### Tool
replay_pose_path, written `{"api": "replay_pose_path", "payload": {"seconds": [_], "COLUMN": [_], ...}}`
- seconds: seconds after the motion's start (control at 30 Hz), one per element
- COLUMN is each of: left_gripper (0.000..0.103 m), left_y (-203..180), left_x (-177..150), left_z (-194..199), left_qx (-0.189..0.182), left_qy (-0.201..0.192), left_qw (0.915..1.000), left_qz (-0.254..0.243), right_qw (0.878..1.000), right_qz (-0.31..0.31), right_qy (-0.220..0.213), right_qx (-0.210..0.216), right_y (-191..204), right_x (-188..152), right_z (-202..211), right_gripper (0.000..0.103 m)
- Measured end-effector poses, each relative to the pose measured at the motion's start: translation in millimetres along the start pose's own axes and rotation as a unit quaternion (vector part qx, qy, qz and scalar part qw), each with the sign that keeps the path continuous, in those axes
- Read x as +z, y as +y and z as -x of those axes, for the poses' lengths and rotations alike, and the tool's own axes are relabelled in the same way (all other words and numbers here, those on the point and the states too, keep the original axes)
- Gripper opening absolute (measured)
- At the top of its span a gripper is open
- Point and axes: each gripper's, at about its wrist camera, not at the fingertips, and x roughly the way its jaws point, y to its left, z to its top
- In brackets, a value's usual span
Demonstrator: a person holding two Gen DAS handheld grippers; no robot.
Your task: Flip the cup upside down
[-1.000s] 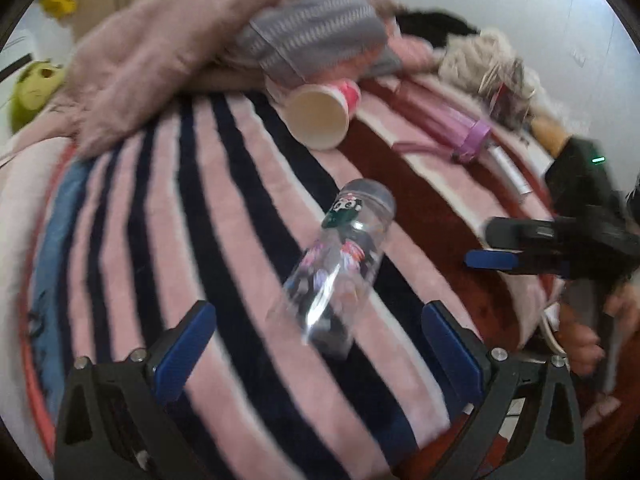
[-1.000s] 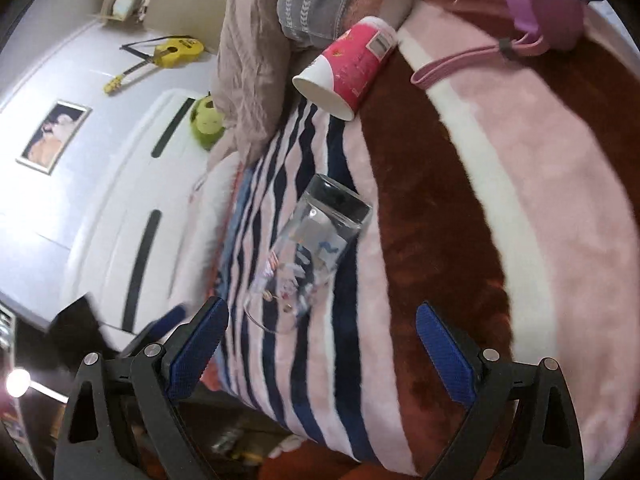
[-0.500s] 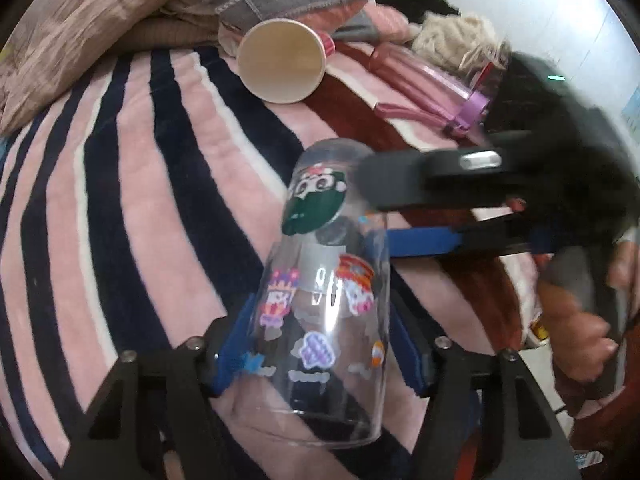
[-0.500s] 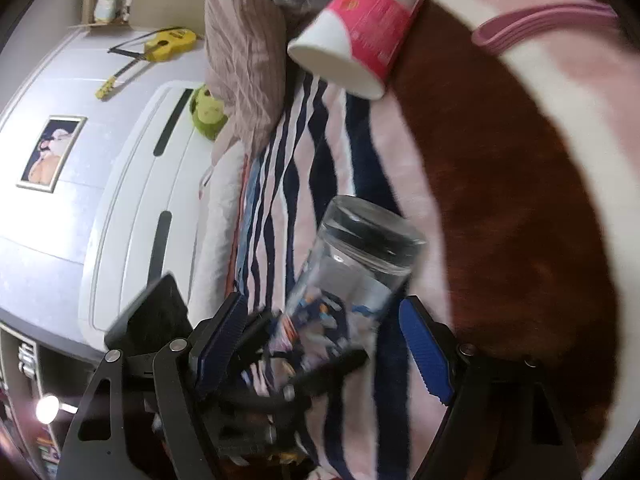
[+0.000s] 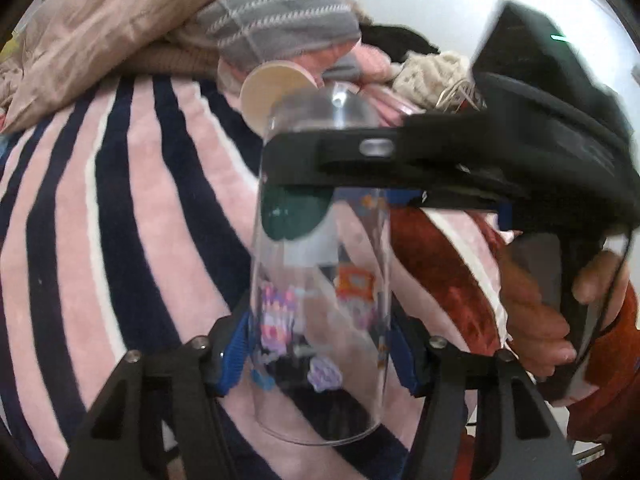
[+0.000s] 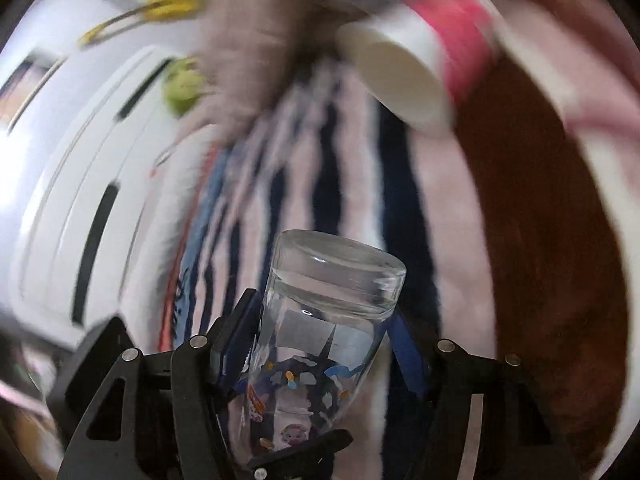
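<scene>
A clear glass cup with cartoon stickers [image 5: 320, 280] is held off the striped blanket, thick base away from the cameras. My left gripper [image 5: 320, 344] is shut on its lower body near the open rim. My right gripper [image 6: 324, 344] is shut on the same cup [image 6: 320, 340], and its black finger crosses the cup's upper part in the left wrist view [image 5: 360, 160]. The cup stands nearly upright in the left wrist view, base up.
A paper cup with a red band [image 6: 420, 68] lies on its side on the pink, navy and maroon striped blanket [image 5: 140, 220]. Piled bedding and a grey striped cloth [image 5: 280, 28] lie behind it. A white cabinet [image 6: 80, 200] stands beside the bed.
Both grippers closed on the glass cup, which had lain on the blanket, and lifted it. The cup has tilted towards upright with its base up. The right wrist view is blurred by motion.
</scene>
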Motion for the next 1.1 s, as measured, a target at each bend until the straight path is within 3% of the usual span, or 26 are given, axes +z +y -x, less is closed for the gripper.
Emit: {"api": "replay_pose_path", "payload": {"seconds": [0.1,0.23,0.33,0.53,0.73,0.87,0.97,1.1], "left_gripper": [0.058,0.059,0.060,0.063,0.065,0.082,0.083,0.085], "left_y": [3.3,-8.3,-14.9,-9.3,-8.7,-14.5,-20.6,-23.6], "left_x": [-9.1,-28.2,-43.4,-62.5,-52.5,-49.2,-48.6,-45.5], "left_z": [7.3,11.2,17.6,26.5,20.8,19.0,25.5,29.7], "left_qx": [-0.013,0.012,0.027,0.024,0.026,0.039,0.035,0.035], "left_qy": [-0.014,-0.012,-0.024,-0.049,-0.041,-0.035,-0.049,-0.051], "left_qw": [0.9998,0.9990,0.9977,0.9977,0.9984,0.9977,0.9968,0.9965], "left_qz": [-0.003,-0.042,-0.058,-0.039,-0.031,-0.044,-0.051,-0.056], "right_qw": [0.992,0.969,0.954,0.927,0.925,0.928,0.934,0.931], "right_qz": [0.122,0.243,0.296,0.369,0.372,0.366,0.353,0.360], "right_qy": [-0.036,-0.035,-0.044,-0.062,-0.065,-0.064,-0.056,-0.056], "right_qx": [0.012,0.008,0.008,-0.024,-0.030,-0.029,-0.009,-0.017], "right_y": [33.3,69.8,83.4,97.9,98.3,97.5,94.3,96.6], "right_x": [-12.6,-43.9,-69.0,-103.6,-105.8,-106.6,-102.8,-104.4], "right_z": [17.5,22.5,34.8,42.0,43.3,44.7,45.8,47.1], "right_gripper": [0.056,0.056,0.055,0.055,0.055,0.056,0.065,0.068]}}
